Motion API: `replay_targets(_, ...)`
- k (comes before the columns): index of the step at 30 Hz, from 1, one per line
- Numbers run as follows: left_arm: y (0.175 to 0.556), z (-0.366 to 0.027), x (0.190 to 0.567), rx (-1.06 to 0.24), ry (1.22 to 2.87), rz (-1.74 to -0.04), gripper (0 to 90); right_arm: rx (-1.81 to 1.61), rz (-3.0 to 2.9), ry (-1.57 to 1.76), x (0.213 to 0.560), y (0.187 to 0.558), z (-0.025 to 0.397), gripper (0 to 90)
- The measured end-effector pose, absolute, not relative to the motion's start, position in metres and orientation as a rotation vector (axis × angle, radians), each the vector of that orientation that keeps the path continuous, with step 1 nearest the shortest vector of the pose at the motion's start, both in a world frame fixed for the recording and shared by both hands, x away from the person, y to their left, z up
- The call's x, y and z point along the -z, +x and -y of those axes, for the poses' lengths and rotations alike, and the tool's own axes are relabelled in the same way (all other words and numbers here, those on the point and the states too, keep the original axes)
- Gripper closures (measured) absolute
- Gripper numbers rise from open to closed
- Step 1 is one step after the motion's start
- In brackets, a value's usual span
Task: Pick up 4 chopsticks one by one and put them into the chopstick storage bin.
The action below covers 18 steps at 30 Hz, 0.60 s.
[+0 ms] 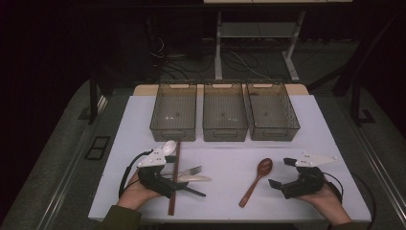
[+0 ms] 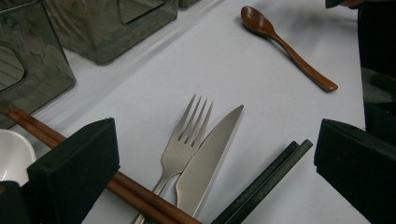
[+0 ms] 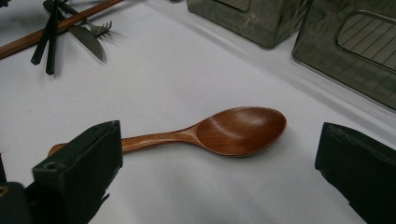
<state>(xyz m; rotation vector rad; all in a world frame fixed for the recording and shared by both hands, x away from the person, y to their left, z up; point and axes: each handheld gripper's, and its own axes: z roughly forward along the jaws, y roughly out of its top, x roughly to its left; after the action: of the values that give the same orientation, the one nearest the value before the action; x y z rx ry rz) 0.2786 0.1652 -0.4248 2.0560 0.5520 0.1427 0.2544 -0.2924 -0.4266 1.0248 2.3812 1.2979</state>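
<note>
Two hand-held grippers rest low on the white worktop [image 1: 230, 201], each facing its own share of the cutlery. The left hand-held gripper [image 1: 168, 178] has its jaws spread wide and grips nothing; between and just ahead of them lie a metal fork [image 2: 184, 140] and a table knife [image 2: 210, 156] side by side, with brown chopsticks [image 2: 135, 193] crossing under the near jaw and black chopsticks [image 2: 264, 184] slanting toward the far jaw. A white spoon [image 1: 169, 147] sits just beyond that gripper's outer side. The pile is mixed, so opening wide likely serves to straddle one piece without nudging its neighbours.

The right hand-held gripper [image 1: 282, 172] is equally wide and empty. A wooden spoon [image 3: 219, 133] lies flat between its jaws, bowl toward the far jaw, handle running behind the near one, not yet touched. It lies well apart from the pile, probably the easier pick.

Farther ahead of both stand three smoky plastic bins [image 1: 224, 112] in a row, apparently empty, seemingly meant for sorting each kind.
</note>
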Motion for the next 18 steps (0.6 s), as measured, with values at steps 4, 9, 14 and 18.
replay_targets(4,0.2778,-0.1643,0.4246,-0.153,2.072,-0.54,1.5,-1.298,-2.382,1.023,0.4263,0.2543,0.2927,1.0)
replay_targets(9,0.2773,-0.1603,0.4235,-0.139,2.087,-0.515,5.9,-1.304,-2.387,1.023,0.4268,0.2549,0.2929,1.0)
replay_targets(14,0.2775,-0.1578,0.4242,-0.11,2.104,-0.498,12.6,-1.31,-2.388,1.011,0.4265,0.2551,0.2918,0.9)
replay_targets(18,0.2772,-0.1558,0.4242,-0.1,2.111,-0.49,14.3,-1.309,-2.384,1.009,0.4271,0.2552,0.2918,1.0)
